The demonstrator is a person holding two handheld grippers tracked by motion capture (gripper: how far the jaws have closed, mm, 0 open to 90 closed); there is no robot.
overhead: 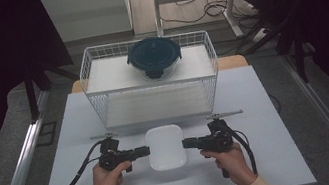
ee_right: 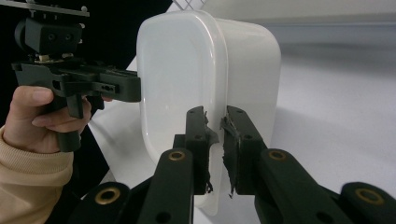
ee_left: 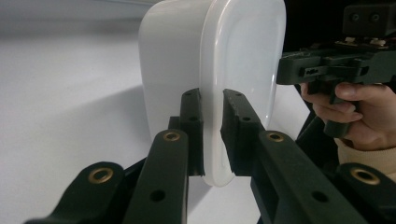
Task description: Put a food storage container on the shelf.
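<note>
A white rectangular lidded box (overhead: 165,145) is at the near middle of the table, held between my two grippers. My left gripper (overhead: 147,150) comes in from the left and is shut on the box's rim (ee_left: 215,60), one pad on each side of the lip (ee_left: 212,100). From the right, my right gripper (overhead: 184,143) is shut on the opposite rim (ee_right: 215,116), where the box (ee_right: 182,70) fills the middle of the right gripper view. Each gripper view shows the other hand and its gripper beyond the box. I cannot tell whether the box rests on the table.
A white wire basket shelf (overhead: 85,68) stands behind the box, across the table's far half. On its upper level sits a round glass container with a dark blue lid (overhead: 154,56). The light table (overhead: 264,157) has bare room on both sides. Cables trail from both grippers.
</note>
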